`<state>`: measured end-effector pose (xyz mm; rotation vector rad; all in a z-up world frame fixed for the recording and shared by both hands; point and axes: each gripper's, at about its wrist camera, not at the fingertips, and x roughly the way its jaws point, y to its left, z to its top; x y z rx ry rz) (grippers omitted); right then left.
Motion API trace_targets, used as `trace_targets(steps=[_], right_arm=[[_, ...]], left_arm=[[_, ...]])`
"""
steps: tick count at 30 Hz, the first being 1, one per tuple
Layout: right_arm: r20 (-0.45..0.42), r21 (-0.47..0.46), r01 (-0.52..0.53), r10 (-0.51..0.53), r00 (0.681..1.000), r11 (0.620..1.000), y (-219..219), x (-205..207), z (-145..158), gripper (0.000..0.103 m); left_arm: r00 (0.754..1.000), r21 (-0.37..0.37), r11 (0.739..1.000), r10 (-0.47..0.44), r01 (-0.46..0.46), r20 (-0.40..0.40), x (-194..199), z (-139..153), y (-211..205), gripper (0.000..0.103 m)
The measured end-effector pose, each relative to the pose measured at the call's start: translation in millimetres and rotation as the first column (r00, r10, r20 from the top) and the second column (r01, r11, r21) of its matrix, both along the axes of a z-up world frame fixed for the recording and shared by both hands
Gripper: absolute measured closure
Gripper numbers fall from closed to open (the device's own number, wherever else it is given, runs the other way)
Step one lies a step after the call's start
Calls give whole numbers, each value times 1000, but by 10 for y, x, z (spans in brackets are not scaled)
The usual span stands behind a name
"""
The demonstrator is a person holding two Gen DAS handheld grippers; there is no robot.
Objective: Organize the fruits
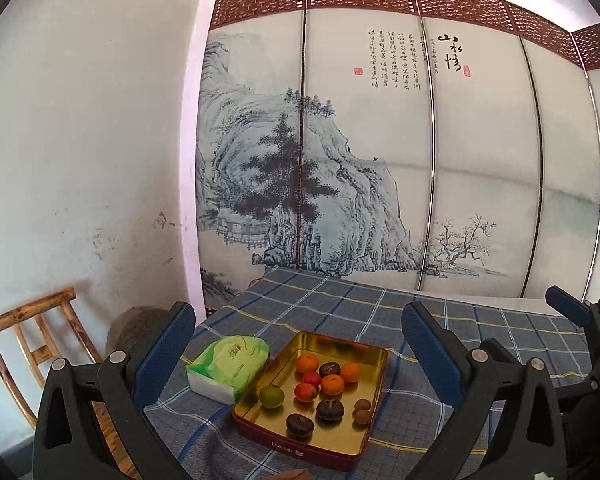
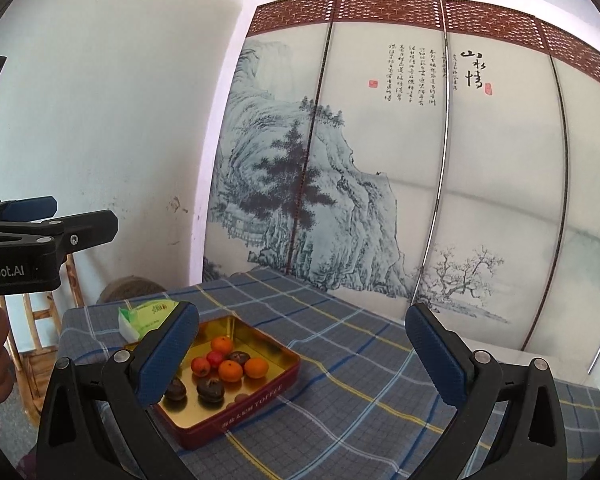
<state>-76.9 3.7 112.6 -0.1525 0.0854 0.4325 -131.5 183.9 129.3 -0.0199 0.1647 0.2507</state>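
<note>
Both hand-held units are raised above the checked tablecloth [image 1: 440, 320]: the left gripper [image 1: 300, 344] stands with its jaws spread wide and nothing between them, and the right gripper [image 2: 302, 344] likewise stands fully apart and empty. The fruits, comprising three oranges [image 1: 332, 384], red fruits [image 1: 305, 392], one green fruit [image 1: 271, 396], dark brown round items [image 1: 330, 409] and two small brown ones [image 1: 361, 411], all lie inside the gold-lined tin tray [image 1: 364, 432] on the table. A green tissue pack [image 1: 230, 362] lies just beside the tray's left side, with a painted folding screen [image 1: 380, 160] behind the table.
</note>
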Motion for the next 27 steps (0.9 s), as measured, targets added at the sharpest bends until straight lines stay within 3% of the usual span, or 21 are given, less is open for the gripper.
trace_targets(steps=[14,27], right_arm=[[28,2,-3,3,1000,1000,2,-109,54,0],[-20,-15,-7,6,1000,1000,-1,-21,-25,0]], left_arm=[[1000,19,1000,-5,5,-18,15,-3,-94,1],[997,22,1000,-11,12,-71,115,-139,-97,1]])
